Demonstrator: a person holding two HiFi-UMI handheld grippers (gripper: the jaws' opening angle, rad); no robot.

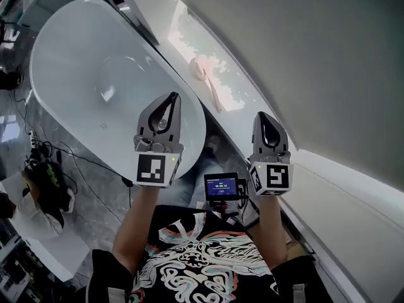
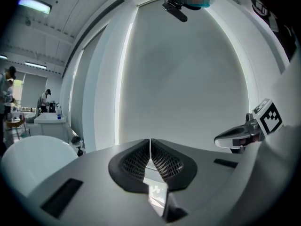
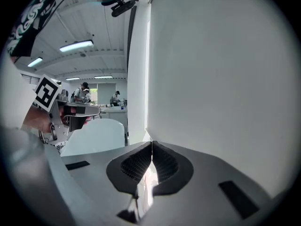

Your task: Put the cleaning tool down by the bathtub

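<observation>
A pink cleaning tool (image 1: 203,69) with a long thin handle lies on the sunlit strip of floor between the white bathtub (image 1: 76,55) and the wall. No gripper touches it. In the head view my left gripper (image 1: 170,101) hangs over the tub's near rim, shut and empty. Also shut and empty, my right gripper (image 1: 262,118) is held to the right, near the wall. In the left gripper view its pads (image 2: 150,149) meet with nothing between them, and the right gripper (image 2: 244,134) shows at the side. The right gripper's own view shows its pads (image 3: 151,150) closed and the bathtub (image 3: 96,134) at left.
Cables and equipment (image 1: 45,164) lie on the marbled floor left of the tub. A small screen (image 1: 221,186) sits in front of the person's chest. A pale wall (image 1: 309,55) runs along the right. People stand far back in the room (image 3: 84,94).
</observation>
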